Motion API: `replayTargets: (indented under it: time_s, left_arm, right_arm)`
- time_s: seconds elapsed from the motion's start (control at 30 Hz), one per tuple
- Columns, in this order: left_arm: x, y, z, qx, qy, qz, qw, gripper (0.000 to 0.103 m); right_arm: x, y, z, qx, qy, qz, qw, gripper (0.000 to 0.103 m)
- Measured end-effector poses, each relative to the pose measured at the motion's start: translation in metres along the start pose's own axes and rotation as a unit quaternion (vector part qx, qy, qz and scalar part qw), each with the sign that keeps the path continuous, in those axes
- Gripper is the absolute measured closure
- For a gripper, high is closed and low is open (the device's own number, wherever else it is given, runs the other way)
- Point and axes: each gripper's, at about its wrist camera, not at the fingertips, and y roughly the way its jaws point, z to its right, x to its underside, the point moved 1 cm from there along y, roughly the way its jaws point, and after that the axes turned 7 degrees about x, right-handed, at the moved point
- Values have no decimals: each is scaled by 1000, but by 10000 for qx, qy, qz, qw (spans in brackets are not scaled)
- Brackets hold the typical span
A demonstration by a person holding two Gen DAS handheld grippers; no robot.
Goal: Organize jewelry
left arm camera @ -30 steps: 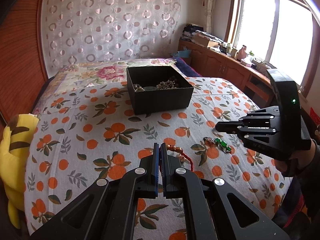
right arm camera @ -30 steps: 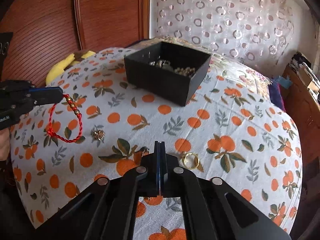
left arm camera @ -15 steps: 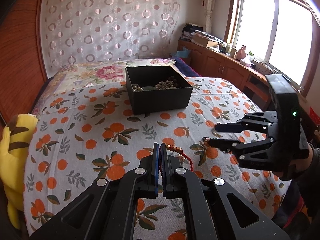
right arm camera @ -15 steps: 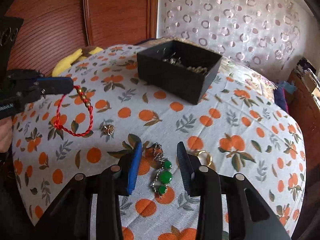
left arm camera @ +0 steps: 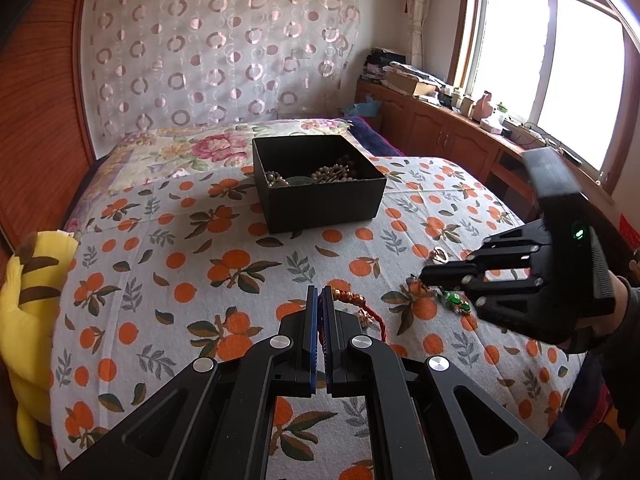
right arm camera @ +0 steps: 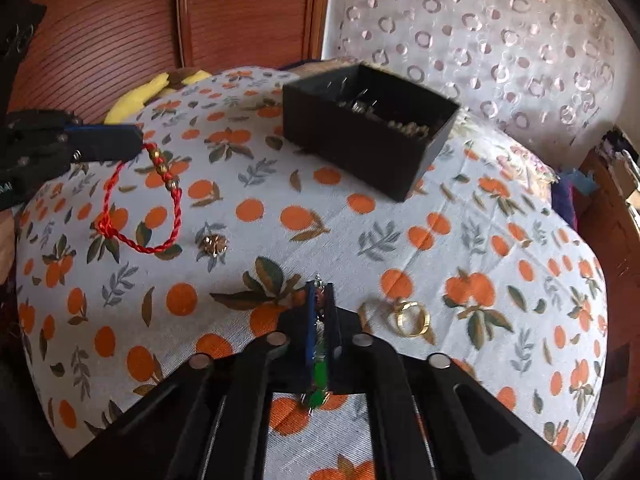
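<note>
My left gripper [left arm camera: 320,294] is shut on a red cord bracelet with gold beads [right arm camera: 160,168], which hangs from it above the bedspread; it also shows in the left wrist view [left arm camera: 352,300]. My right gripper [right arm camera: 319,292] is shut on a green-stone bracelet [right arm camera: 318,376], seen in the left wrist view [left arm camera: 454,300] low over the bed. A black open box [left arm camera: 320,184] with several beaded pieces stands further back; it also shows in the right wrist view [right arm camera: 372,128].
A gold ring [right arm camera: 412,318] and a small gold ornament [right arm camera: 214,244] lie on the orange-print bedspread [right arm camera: 280,216]. A yellow plush toy [left arm camera: 24,300] sits at the bed's left edge. Wooden cabinets [left arm camera: 440,132] line the window side.
My right gripper went from shut to open over the green-stone bracelet, then closed on it. My left gripper kept hold of the red bracelet and barely moved.
</note>
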Motion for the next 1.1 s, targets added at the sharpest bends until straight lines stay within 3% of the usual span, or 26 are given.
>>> replayTargets:
  time_s: [0.3, 0.6, 1.1]
  left_arm:
    - [-18, -7, 1, -12, 72, 156, 9999, 102]
    - [-56, -13, -3, -41, 160, 482, 9987, 102]
    - [-121, 25, -21, -130, 178, 613, 9979, 102]
  right_arm:
    - [-17, -37, 13, 101, 142, 549, 9983, 101]
    - [-54, -71, 30, 173, 260, 1134, 9931, 101]
    - [-120, -45, 65, 34, 417, 1487, 9880, 101]
